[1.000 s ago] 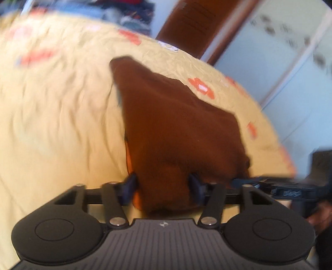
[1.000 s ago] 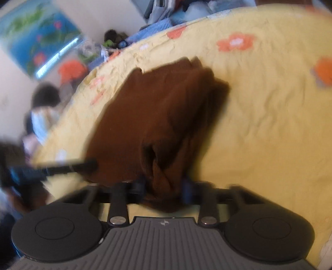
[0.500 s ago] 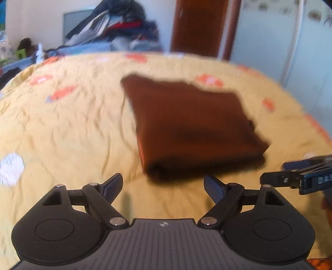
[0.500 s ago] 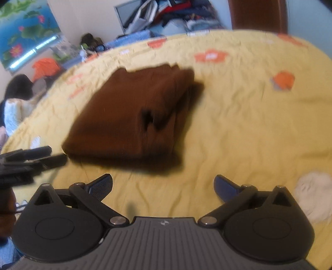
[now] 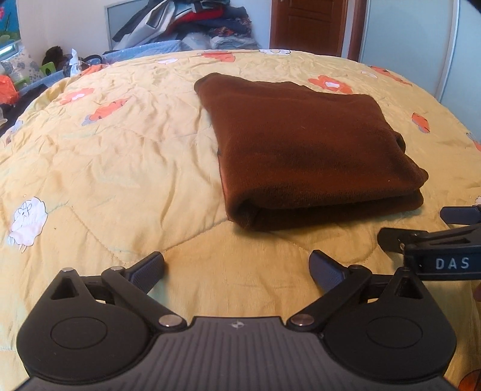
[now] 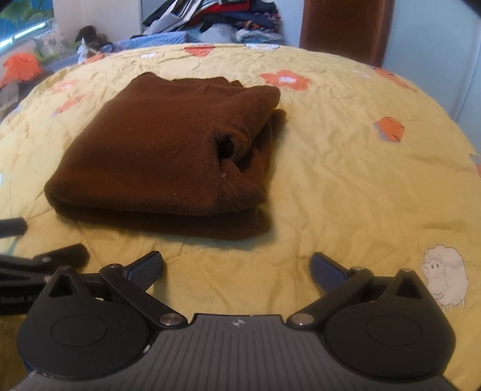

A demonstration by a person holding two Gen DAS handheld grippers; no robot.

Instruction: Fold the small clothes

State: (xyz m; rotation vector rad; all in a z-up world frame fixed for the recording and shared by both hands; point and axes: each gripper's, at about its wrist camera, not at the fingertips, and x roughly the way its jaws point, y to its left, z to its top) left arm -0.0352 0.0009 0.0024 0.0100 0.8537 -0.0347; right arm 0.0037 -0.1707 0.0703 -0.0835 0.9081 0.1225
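A brown garment (image 5: 300, 144) lies folded into a thick rectangle on the yellow flowered bedspread (image 5: 120, 168). My left gripper (image 5: 236, 261) hovers just short of its near fold; its jaws are opening wide and nothing is between them. From the right wrist the same brown garment (image 6: 156, 144) shows a rumpled sleeve end at its right side. My right gripper (image 6: 237, 260) stands open and empty in front of it. Each gripper shows at the edge of the other's view: the right gripper (image 5: 436, 243), the left gripper (image 6: 45, 258).
A heap of mixed clothes (image 5: 186, 21) is piled beyond the bed's far edge. A brown door (image 5: 309, 24) and pale wardrobe panels (image 5: 415, 45) stand at the back right. Toys and an orange bag (image 6: 21, 66) lie off the bed's left side.
Both grippers let go of the brown garment's near edge, opened wide and drew back toward me. The garment dropped flat into its folded shape.
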